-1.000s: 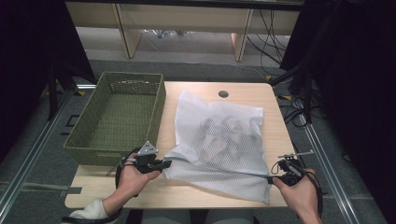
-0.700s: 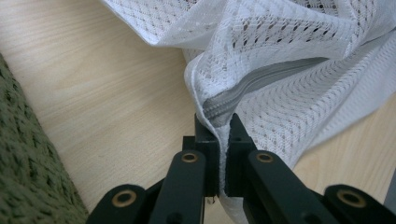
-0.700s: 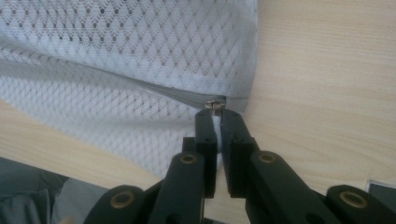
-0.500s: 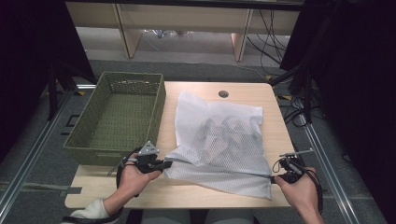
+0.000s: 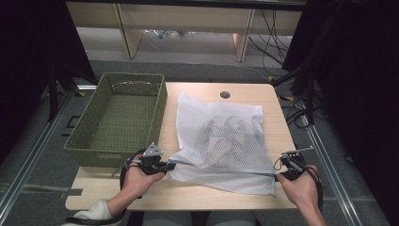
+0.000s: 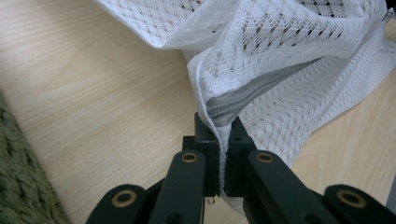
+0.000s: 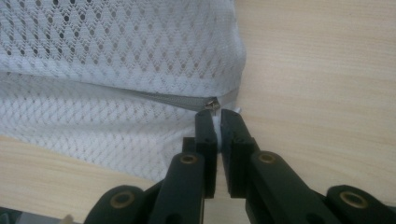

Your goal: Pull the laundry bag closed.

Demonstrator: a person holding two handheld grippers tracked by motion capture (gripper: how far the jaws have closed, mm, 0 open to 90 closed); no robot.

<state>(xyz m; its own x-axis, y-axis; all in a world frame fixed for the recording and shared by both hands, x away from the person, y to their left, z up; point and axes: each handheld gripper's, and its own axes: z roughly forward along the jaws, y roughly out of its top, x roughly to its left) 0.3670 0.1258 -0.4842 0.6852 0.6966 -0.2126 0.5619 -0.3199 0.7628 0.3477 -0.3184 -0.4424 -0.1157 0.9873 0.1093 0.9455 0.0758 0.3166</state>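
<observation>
A white mesh laundry bag (image 5: 221, 141) with crumpled clothes inside lies on the wooden table (image 5: 211, 200). A grey zipper (image 5: 221, 168) runs along its near edge. My left gripper (image 5: 171, 165) sits at the bag's near left corner. In the left gripper view, the left gripper (image 6: 218, 123) is shut on the mesh bag (image 6: 289, 42) at the zipper's (image 6: 252, 93) end. My right gripper (image 5: 277, 175) is at the near right corner. In the right gripper view, the right gripper (image 7: 215, 120) is shut on a white bit just behind the zipper slider (image 7: 211, 104) of the mesh bag (image 7: 116, 46).
An empty olive-green basket (image 5: 108, 157) stands at the table's left, close to my left hand; its wall (image 6: 18, 186) edges the left gripper view. A round cable hole (image 5: 225, 94) is at the table's far edge. Shelving and cables lie beyond.
The bag's near edge has drawn back a little and lies tighter between the two grippers. Both hands stay almost where they were.
</observation>
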